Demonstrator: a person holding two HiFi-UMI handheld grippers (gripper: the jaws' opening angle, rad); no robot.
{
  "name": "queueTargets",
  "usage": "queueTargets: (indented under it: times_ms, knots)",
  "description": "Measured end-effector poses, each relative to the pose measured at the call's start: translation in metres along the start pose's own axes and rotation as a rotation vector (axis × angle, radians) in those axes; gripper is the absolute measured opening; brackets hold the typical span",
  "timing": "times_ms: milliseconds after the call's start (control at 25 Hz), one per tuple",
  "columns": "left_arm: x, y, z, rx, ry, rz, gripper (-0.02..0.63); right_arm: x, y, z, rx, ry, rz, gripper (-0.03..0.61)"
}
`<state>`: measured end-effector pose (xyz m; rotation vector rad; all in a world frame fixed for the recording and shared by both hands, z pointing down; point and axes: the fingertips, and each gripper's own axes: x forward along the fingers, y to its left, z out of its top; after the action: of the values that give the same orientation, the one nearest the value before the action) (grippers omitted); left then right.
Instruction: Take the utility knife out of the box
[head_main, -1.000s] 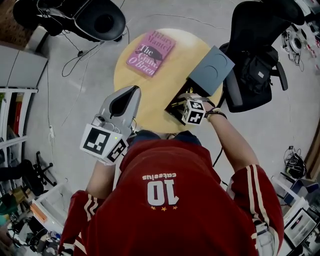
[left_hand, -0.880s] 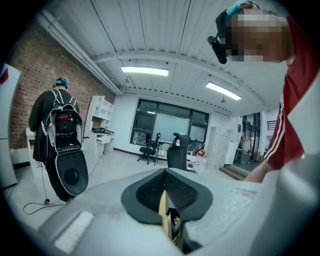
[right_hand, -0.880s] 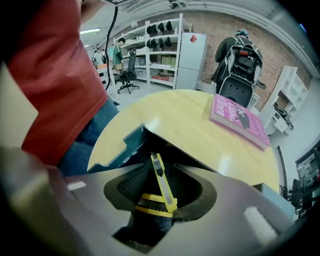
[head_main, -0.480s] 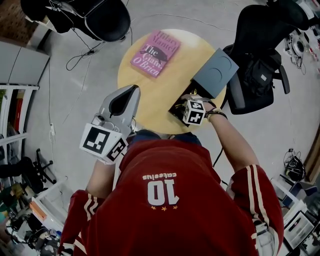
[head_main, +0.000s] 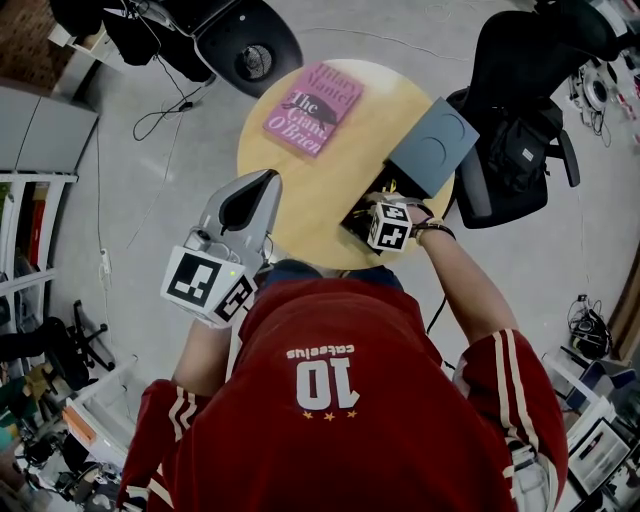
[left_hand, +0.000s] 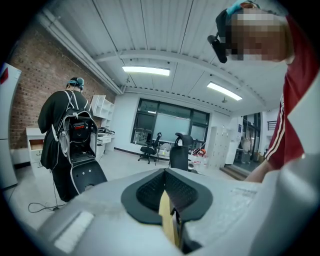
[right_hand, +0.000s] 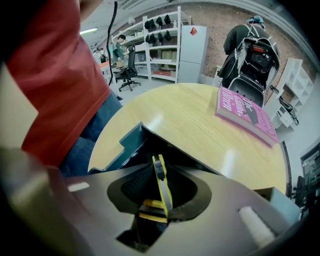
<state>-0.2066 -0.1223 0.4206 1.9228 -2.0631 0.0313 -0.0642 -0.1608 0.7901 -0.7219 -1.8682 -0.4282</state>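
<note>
The open dark box (head_main: 358, 212) sits at the near right edge of the round wooden table (head_main: 320, 190), its grey-blue lid (head_main: 428, 148) folded back. My right gripper (head_main: 368, 208) points steeply down into it. In the right gripper view the yellow and black utility knife (right_hand: 161, 182) stands on edge between that gripper's (right_hand: 159, 175) jaws, which have just been closing. A narrow gap still shows on each side of the knife. The box wall (right_hand: 127, 145) lies just beyond. My left gripper (head_main: 262, 180) hangs off the table's left edge, shut (left_hand: 165, 172) and holding nothing.
A pink book (head_main: 313, 108) lies at the table's far side and shows again as the pink book (right_hand: 245, 112) in the right gripper view. A black office chair (head_main: 520, 120) with a bag stands right of the table. A person with a backpack (left_hand: 70, 135) stands in the room.
The black seat at the top of the head view has drifted to the right. Both grippers stay about where they were.
</note>
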Motion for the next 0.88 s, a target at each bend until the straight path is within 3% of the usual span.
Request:
queueTargets:
  times_ms: [480,880]
  knots:
    - [0.002,0.004,0.006,0.006,-0.002,-0.038,0.003,-0.009,-0.004,0.0,0.042,0.001,-0.047,0.071]
    - [0.014,0.004,0.013,0.026,0.0,-0.125,0.003,-0.035,-0.014,-0.001,0.122,-0.017,-0.118,0.069]
